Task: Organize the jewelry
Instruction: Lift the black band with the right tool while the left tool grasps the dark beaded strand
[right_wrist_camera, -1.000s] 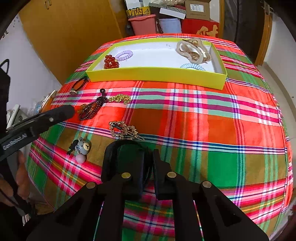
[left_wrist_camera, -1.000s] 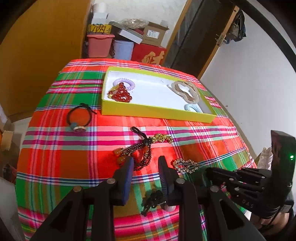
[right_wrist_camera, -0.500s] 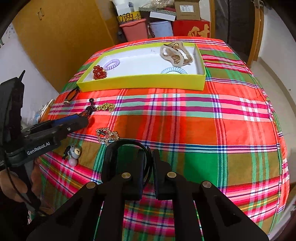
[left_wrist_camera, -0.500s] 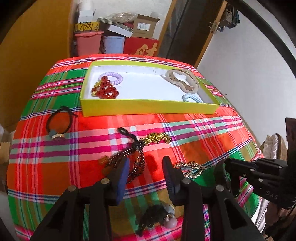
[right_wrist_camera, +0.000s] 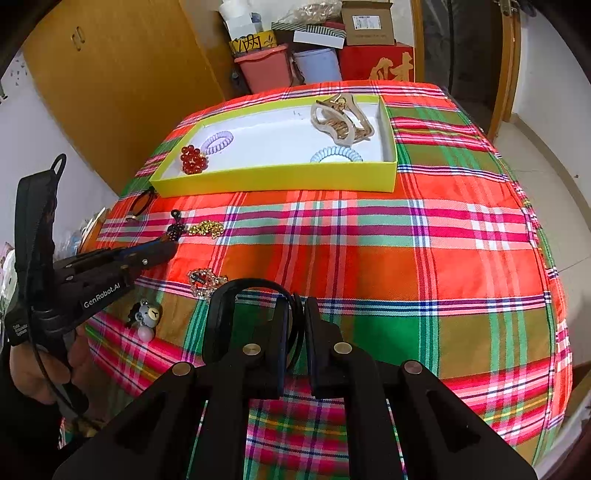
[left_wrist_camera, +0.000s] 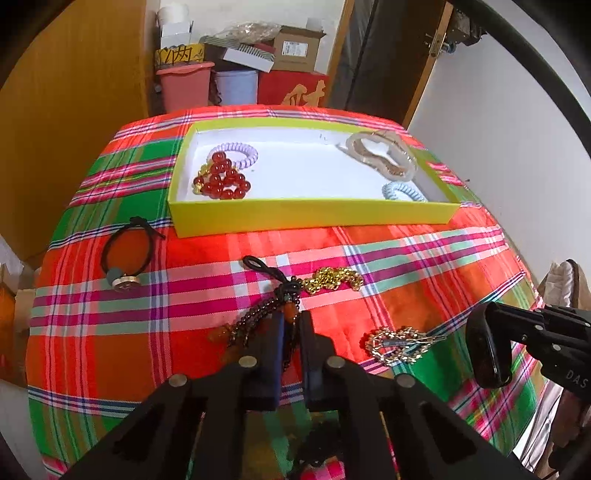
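Right now the plaid tablecloth (left_wrist_camera: 424,280) covers the whole table, cluttered storage boxes (right_wrist_camera: 369,22) and a pink bin (left_wrist_camera: 184,88) behind it, wooden cabinet (right_wrist_camera: 122,85) to the left, doorway on the right. Yellow tray (left_wrist_camera: 310,218) sits at the far side, already holding a claw clip (left_wrist_camera: 384,157), red bead bracelet (left_wrist_camera: 221,181), a lilac coil hair tie (left_wrist_camera: 236,153) and a blue coil hair tie (left_wrist_camera: 402,192). Loose on the cloth near the front: black cord bracelet (left_wrist_camera: 125,254), gold chain (left_wrist_camera: 334,278), rhinestone clip (left_wrist_camera: 400,343), bear charm tie (right_wrist_camera: 146,317). Left gripper (left_wrist_camera: 290,332) has just clamped down on the dark beaded bracelet (left_wrist_camera: 258,317), strands pinched between the pads, bracelet lying on the cloth. Right gripper (right_wrist_camera: 295,325) is clenched on a black headband (right_wrist_camera: 236,295), held above the cloth near the front edge

Risks, as judgement: the beaded bracelet is limp and only a few strands look caught, so on a lift it could slip out or drag the gold chain touching its knot end. Cloth could bunch if pinched too. Headband is pinched at one thin spot, so it could swing or pivot on the way to the tray
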A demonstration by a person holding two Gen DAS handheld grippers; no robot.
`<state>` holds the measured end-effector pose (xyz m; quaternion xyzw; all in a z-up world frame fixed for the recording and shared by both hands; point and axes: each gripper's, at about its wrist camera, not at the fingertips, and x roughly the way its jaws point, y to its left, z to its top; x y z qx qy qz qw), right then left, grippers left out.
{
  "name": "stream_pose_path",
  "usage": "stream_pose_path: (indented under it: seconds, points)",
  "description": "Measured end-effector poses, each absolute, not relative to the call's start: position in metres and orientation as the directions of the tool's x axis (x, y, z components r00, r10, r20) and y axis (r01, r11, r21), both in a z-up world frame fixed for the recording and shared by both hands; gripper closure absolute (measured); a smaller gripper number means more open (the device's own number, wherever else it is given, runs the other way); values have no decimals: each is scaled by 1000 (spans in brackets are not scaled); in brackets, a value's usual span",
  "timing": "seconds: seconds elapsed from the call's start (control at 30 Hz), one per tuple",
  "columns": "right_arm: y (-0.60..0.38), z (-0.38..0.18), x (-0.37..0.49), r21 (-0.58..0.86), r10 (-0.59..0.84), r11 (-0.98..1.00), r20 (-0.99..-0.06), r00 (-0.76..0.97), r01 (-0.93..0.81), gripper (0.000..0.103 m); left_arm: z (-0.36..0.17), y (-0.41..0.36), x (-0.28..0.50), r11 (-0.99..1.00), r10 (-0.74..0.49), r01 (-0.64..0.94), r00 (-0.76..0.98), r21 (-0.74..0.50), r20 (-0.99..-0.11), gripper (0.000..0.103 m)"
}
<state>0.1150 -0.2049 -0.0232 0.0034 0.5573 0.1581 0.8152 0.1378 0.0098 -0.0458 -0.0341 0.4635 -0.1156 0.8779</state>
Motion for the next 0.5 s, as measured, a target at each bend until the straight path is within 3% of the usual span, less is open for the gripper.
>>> stream_pose_path:
  seconds: [0.5]
  points:
    - [-189, 10, 132, 158, 272, 943, -872, 408, -292, 95, 11, 17, 122, 954, -298, 184, 638, -235, -710, 96]
